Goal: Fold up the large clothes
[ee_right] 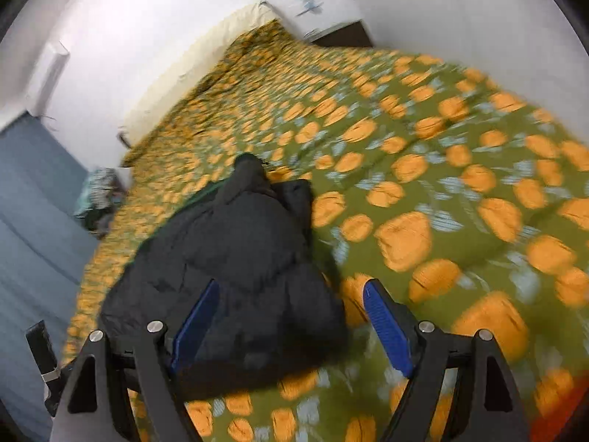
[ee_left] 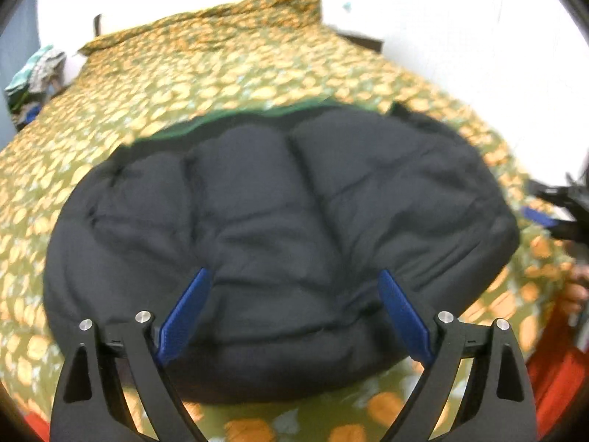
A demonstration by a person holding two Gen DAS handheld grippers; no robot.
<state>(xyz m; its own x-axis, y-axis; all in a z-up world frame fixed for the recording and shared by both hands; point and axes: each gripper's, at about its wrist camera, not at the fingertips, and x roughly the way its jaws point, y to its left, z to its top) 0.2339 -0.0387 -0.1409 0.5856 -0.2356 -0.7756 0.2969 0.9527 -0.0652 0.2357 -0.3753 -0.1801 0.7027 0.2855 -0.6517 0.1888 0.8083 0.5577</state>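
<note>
Left wrist blurred, jacket (ee_left: 279, 228) collar hidden

Matt black quilted cloth jacket (ee_left: 279, 221), printed cloth bedspread (ee_right: 441, 191) — ribbed blue plastic-looking jaws.

Both fisheye views are brightly lit, and the white wall (ee_left: 460, 18) is blown out to glare above the bed's far edge. Motion blur smears the bedspread (ee_right: 441, 191) pattern, worst toward its right edge in the right wrist view. Straight lines bow near the dark circular rim, and the black jacket (ee_left: 279, 221) shows little detail.
</note>
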